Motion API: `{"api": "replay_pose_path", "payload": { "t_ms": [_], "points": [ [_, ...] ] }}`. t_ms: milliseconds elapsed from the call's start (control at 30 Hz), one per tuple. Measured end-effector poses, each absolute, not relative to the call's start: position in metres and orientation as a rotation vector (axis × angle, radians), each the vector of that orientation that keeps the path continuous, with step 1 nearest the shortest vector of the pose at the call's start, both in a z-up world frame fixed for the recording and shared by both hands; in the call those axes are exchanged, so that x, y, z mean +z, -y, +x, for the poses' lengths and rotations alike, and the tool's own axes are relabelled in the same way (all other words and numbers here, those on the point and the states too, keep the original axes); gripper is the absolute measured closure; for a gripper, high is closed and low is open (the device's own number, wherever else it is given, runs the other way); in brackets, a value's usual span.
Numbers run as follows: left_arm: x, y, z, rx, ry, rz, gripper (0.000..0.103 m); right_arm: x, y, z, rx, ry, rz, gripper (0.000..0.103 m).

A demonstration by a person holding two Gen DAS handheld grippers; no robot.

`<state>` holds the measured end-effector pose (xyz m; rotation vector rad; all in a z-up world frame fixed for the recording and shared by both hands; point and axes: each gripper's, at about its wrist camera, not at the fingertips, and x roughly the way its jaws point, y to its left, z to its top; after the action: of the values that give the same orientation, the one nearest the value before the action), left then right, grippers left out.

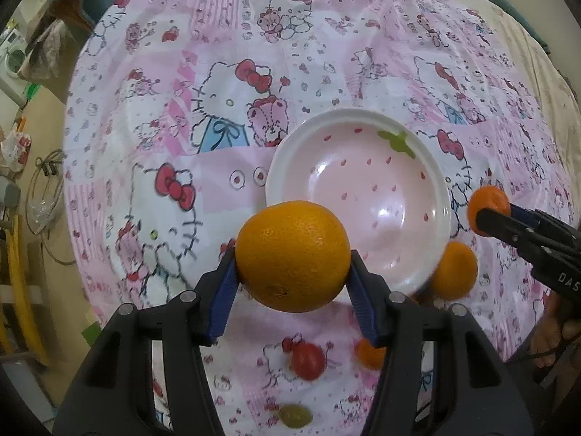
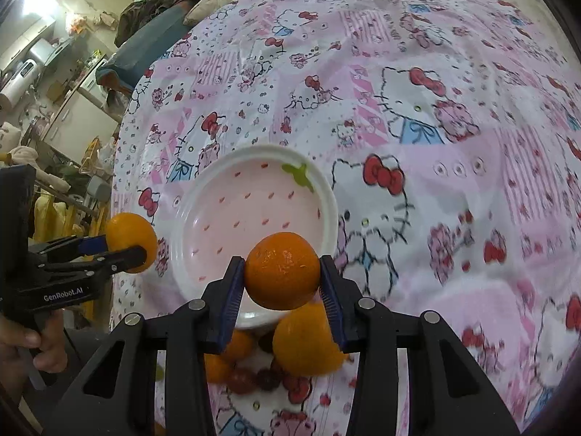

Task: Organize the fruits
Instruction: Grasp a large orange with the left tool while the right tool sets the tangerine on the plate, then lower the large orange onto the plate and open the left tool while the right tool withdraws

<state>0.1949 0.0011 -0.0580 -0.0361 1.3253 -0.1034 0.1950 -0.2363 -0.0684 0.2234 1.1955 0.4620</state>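
A pink cartoon-cat tablecloth [image 1: 152,152] covers the desk, and on it a white plate [image 1: 287,167] with a strawberry pattern sits empty: no fruit has yet been placed in it. The left hand-held gripper [image 1: 293,276] is partly closed, its blue pads pressed on either side of a large orange [image 1: 292,254] carried clear of the cloth just short of the plate's near rim. The right hand-held gripper [image 2: 283,283] clamps a smaller, darker mandarin [image 2: 282,270] in the same way, held over the plate's near edge. Judging by the empty plate, sorting is at an early stage, with the first two fruits on the point of delivery. Loose fruit waits on the cloth beside the plate: another orange [image 1: 455,270], a smaller orange fruit [image 1: 368,354], a red one [image 1: 308,360] that may be a tomato or plum, a green grape [image 1: 296,415], and several dark red grapes [image 2: 267,379].
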Motion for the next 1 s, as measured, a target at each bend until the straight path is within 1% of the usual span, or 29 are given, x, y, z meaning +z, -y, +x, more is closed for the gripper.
{"api": "replay_pose_path", "payload": {
  "t_ms": [267, 400, 700, 800, 833, 867, 933, 1000],
  "points": [
    [-0.066, -0.019, 0.221, -0.049, -1.3, -0.119, 0.05, -0.105, 0.215, 0.237, 0.475, -1.248, 0.233, 0.06],
    [-0.071, -0.029, 0.227, -0.024, -1.319, -0.157, 0.05, -0.116, 0.193, 0.251, 0.481, -1.263, 0.147, 0.06],
    [-0.07, -0.033, 0.227, -0.033, -1.305, -0.166, 0.05, -0.135, 0.17, 0.27, 0.516, -1.278, 0.16, 0.06],
    [-0.068, -0.031, 0.227, -0.037, -1.299, -0.161, 0.05, -0.136, 0.17, 0.271, 0.52, -1.261, 0.169, 0.057],
    [-0.068, -0.031, 0.227, -0.039, -1.299, -0.159, 0.05, -0.137, 0.17, 0.271, 0.512, -1.265, 0.169, 0.054],
    [-0.069, -0.03, 0.226, -0.041, -1.301, -0.16, 0.05, -0.137, 0.17, 0.271, 0.511, -1.275, 0.174, 0.044],
    [-0.07, -0.029, 0.226, -0.046, -1.307, -0.159, 0.05, -0.136, 0.172, 0.27, 0.523, -1.28, 0.207, 0.035],
    [-0.073, -0.027, 0.225, -0.043, -1.311, -0.152, 0.05, -0.132, 0.174, 0.27, 0.521, -1.276, 0.21, 0.034]
  ]
}}
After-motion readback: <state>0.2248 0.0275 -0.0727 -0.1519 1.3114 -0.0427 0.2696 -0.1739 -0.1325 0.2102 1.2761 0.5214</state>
